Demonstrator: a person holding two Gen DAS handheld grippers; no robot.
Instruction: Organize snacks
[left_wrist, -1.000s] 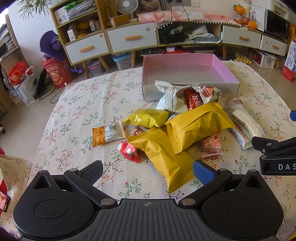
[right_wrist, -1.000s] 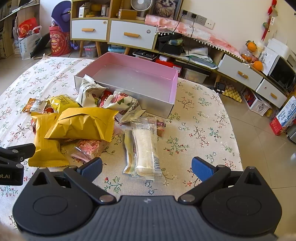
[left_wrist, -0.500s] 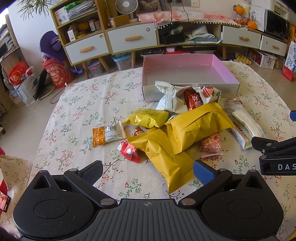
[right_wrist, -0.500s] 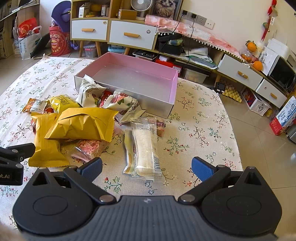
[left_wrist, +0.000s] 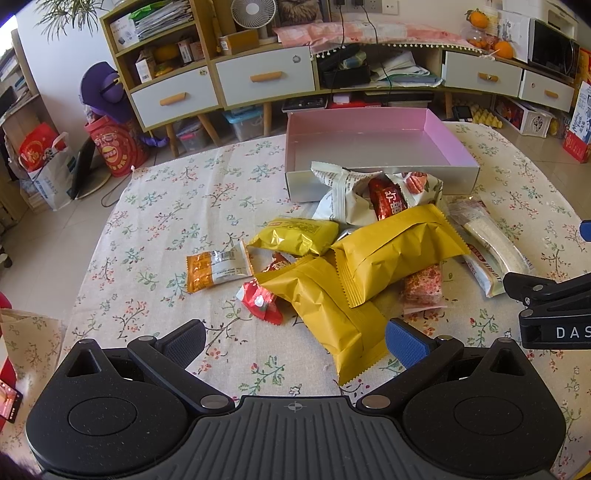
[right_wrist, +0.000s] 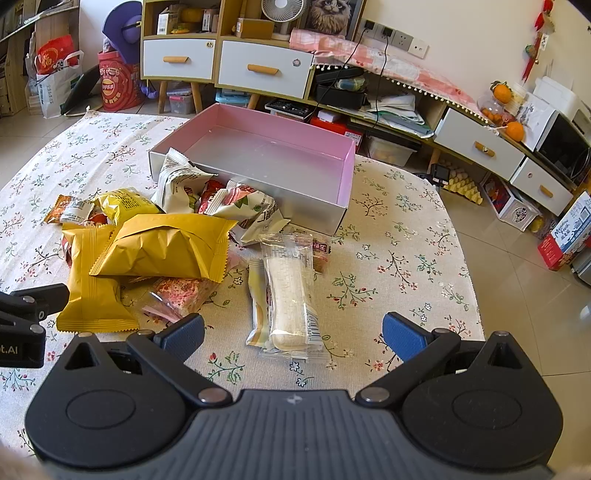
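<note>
A pile of snack packets lies on the floral tablecloth in front of an empty pink box (left_wrist: 452, 147) (right_wrist: 343, 173). Two big yellow bags (left_wrist: 391, 254) (right_wrist: 162, 247) overlap in the middle, with a small orange packet (left_wrist: 214, 267), a red packet (left_wrist: 260, 301), a gold packet (left_wrist: 295, 236) and white bags (left_wrist: 343, 188) around them. A clear-wrapped white bar (right_wrist: 288, 291) (left_wrist: 491, 247) lies to the right. My left gripper (left_wrist: 295, 341) is open and empty, just short of the lower yellow bag. My right gripper (right_wrist: 291, 334) is open and empty, just short of the white bar.
The table edge falls away to tiled floor on the right (right_wrist: 517, 295) and left (left_wrist: 44, 236). Low cabinets with drawers (left_wrist: 266, 77) stand behind the table. A pink wrapped snack (right_wrist: 177, 295) lies beside the yellow bags.
</note>
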